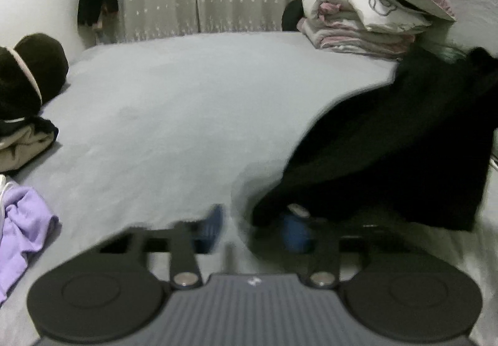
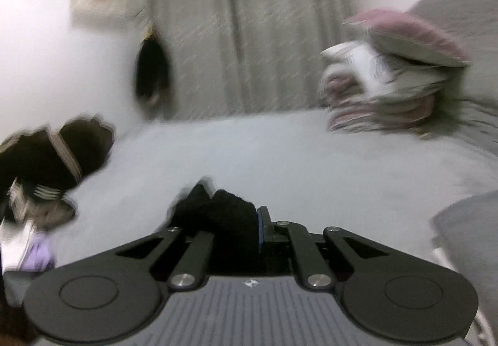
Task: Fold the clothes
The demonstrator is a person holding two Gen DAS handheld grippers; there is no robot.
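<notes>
Nearest in the right wrist view, the right hand-held gripper [image 2: 236, 221] is pinching a bunched fold of the black garment [image 2: 218, 215] between its blue pads. In the left wrist view the left hand-held gripper [image 1: 252, 224] is blurred, with its pads apart in the picture. One pad sits at the garment's near edge [image 1: 373, 153]; I cannot tell whether it grips the cloth. The garment slopes up off the grey bed [image 1: 174, 103] to the right, partly lifted. I judge the step to be picking the garment up by two points so it can be spread. Next, both holds must be secure, then the cloth drawn taut and laid flat on the open sheet. Left of the garment lie a purple piece [image 1: 25, 227] and dark clothes [image 1: 28, 78]; beyond it is stacked bedding [image 1: 361, 19].
</notes>
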